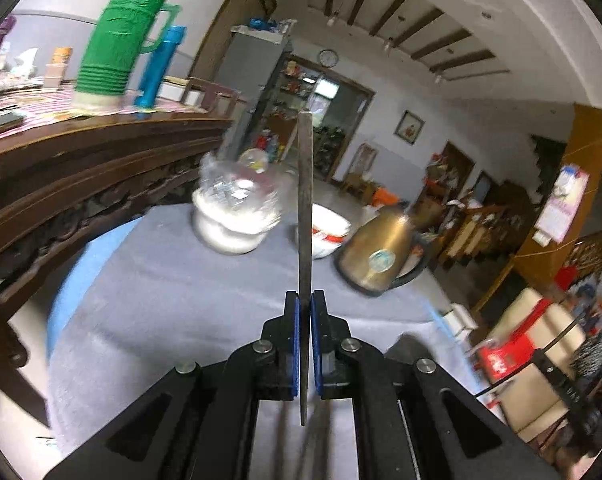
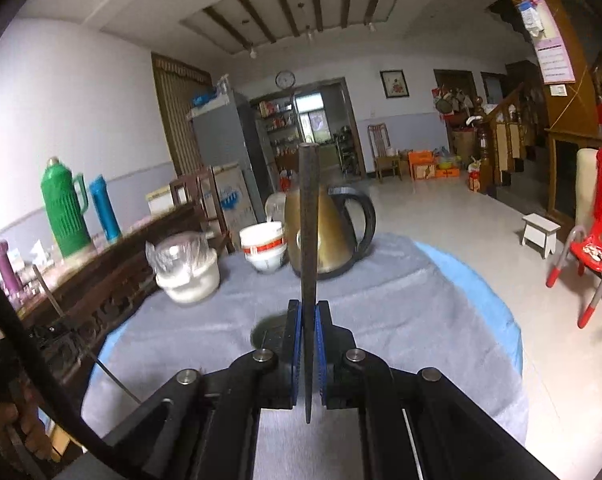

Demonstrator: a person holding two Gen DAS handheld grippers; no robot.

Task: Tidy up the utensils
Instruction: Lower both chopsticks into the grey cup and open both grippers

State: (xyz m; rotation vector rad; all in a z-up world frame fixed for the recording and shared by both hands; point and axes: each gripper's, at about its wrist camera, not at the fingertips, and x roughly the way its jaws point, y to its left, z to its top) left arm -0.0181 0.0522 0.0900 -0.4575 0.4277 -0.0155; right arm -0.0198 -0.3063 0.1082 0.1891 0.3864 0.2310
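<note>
Both the left gripper (image 1: 305, 304) and right gripper (image 2: 309, 312) clamp a thin metal utensil (image 1: 305, 200) upright, mid-carry. Next, I judge, comes finding a holder.

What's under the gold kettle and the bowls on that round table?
A grey cloth lies under the gold metal kettle, the stacked white bowls and the plastic-covered white bowl. Beneath it a blue cover shows at the edge. The tabletop itself is hidden.
</note>
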